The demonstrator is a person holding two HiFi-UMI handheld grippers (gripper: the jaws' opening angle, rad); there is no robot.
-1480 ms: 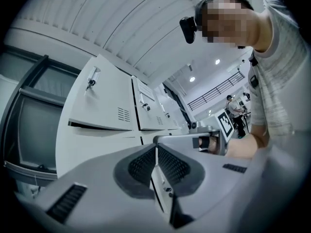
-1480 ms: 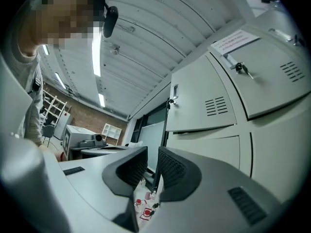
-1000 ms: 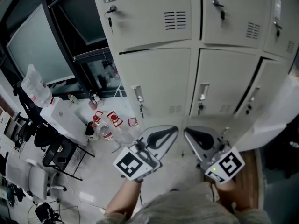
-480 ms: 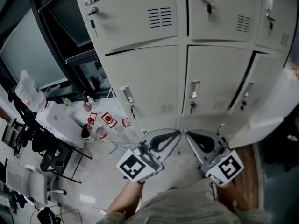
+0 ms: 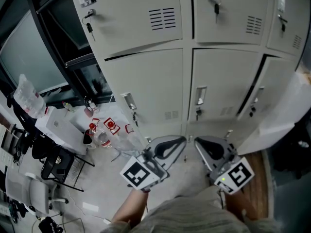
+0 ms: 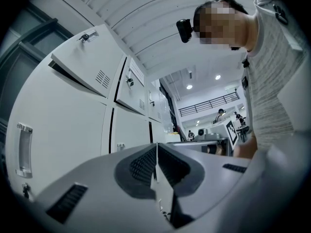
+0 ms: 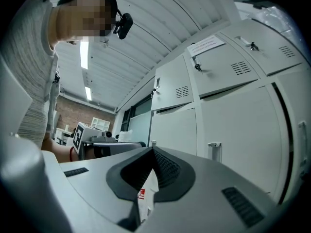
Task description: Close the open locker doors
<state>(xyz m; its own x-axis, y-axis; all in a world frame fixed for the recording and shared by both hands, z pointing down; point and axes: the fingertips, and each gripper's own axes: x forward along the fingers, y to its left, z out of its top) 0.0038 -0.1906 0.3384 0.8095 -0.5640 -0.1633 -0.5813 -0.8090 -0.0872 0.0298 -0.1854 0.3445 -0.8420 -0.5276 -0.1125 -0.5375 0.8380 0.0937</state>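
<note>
A bank of pale grey lockers (image 5: 146, 86) fills the upper part of the head view. The upper left door (image 5: 131, 18), with a key in its lock, stands slightly out, and a dark gap runs under it. The lower right door (image 5: 272, 86) shows a dark gap along its left edge. Further right, a pale panel (image 5: 286, 115) that looks like an open door swings out. My left gripper (image 5: 182, 140) and right gripper (image 5: 197, 141) are side by side below the lockers, both shut on nothing and clear of the doors. The ajar upper door (image 6: 87, 62) also appears in the left gripper view.
A low table (image 5: 60, 125) with several bottles (image 5: 102, 132) and a clear bag (image 5: 26, 96) stands at the left, beside dark glass panels. Office chairs (image 5: 39, 193) are at the lower left. A wooden floor strip (image 5: 257, 178) runs at the lower right.
The head view has shifted, so the lockers and table sit further left and lower in the frame. Both grippers stay shut and close together, almost where they were.
</note>
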